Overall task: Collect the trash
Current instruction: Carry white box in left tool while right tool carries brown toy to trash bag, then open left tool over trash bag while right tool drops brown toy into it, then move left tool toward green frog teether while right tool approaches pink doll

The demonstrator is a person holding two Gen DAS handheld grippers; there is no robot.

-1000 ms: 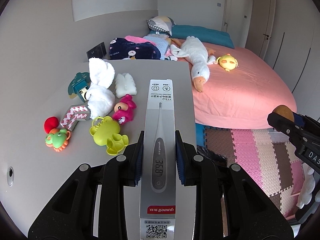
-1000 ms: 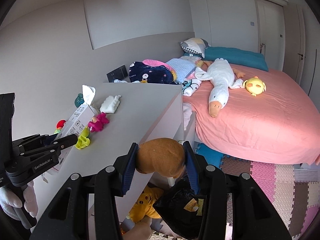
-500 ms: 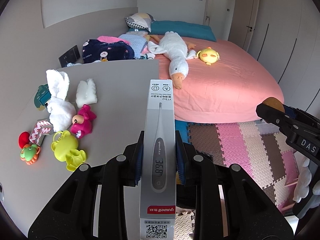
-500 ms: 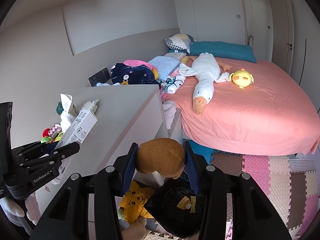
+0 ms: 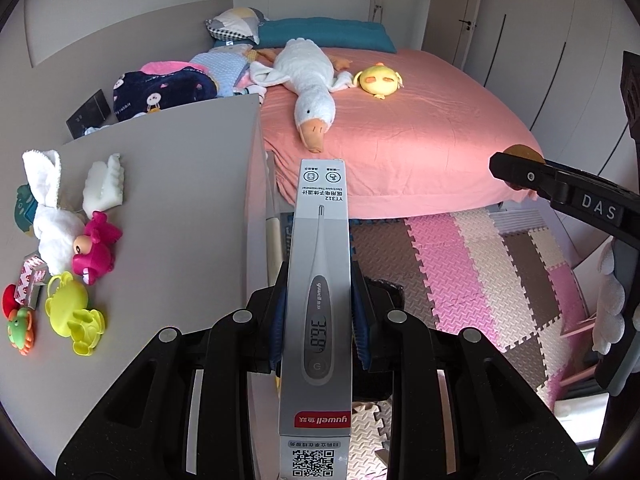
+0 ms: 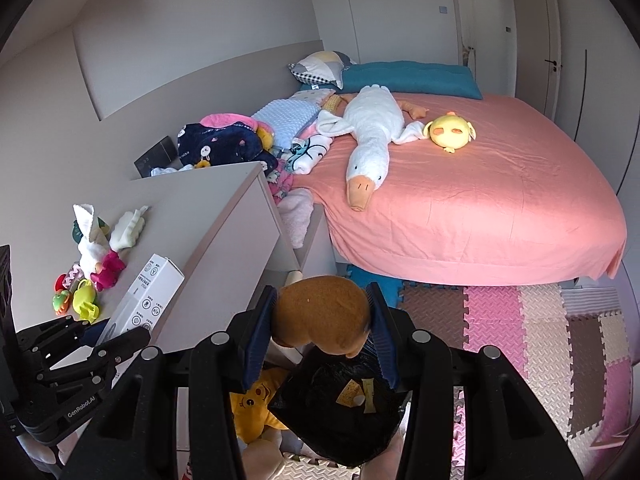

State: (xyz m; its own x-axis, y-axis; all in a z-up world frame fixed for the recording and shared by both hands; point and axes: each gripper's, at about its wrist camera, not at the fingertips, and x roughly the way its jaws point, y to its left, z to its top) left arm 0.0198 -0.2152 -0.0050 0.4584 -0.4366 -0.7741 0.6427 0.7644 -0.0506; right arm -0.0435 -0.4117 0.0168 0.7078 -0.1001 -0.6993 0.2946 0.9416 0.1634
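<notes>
Clamping my left gripper (image 5: 318,316) on the thermometer box (image 5: 320,280); only my right gripper (image 6: 322,336), squeezing a brown lump (image 6: 320,320), sees the black bag (image 6: 340,412) below.

We look from 2 fisheye cameras, each close behind its own tongs and tilted down past the counter (image 5: 172,184) toward the bed (image 5: 420,120). Both views share that counter, the bed and the foam floor mat (image 6: 520,320), and each catches the other tongs at its edge.
</notes>
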